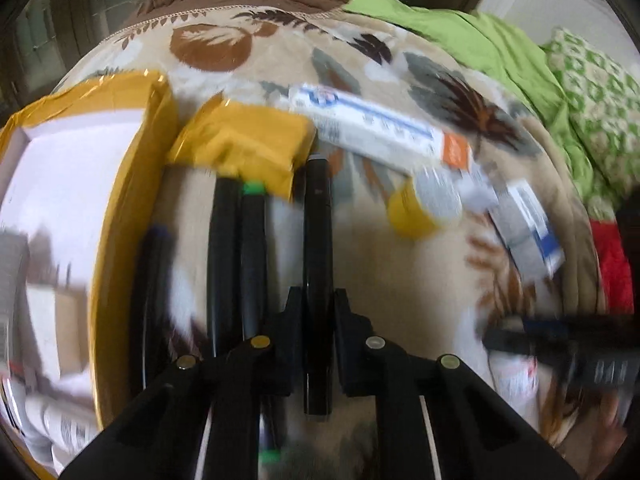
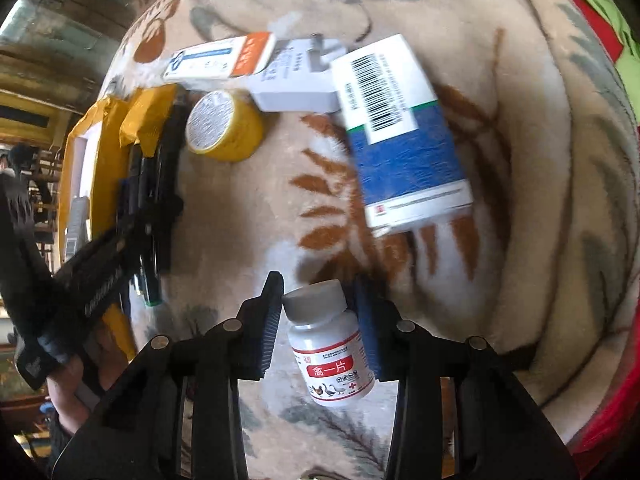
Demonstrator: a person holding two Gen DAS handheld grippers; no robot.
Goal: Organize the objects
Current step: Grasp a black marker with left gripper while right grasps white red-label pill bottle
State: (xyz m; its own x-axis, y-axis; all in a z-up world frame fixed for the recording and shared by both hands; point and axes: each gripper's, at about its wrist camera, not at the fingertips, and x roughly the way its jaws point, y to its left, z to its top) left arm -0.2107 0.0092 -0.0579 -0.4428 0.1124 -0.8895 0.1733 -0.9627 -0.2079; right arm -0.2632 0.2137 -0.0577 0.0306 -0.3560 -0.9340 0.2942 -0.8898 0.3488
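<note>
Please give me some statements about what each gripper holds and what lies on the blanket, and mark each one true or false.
1. The right gripper holds a white bottle between its fingers. True.
2. The left gripper holds a yellow jar. False: it is shut on a black pen; the yellow jar lies apart on the blanket.
3. The white bottle has a red label. True.
4. The blue and white box shows a barcode. True.
5. The yellow-edged box lies to the right of the pen. False: it is on the left.
</note>
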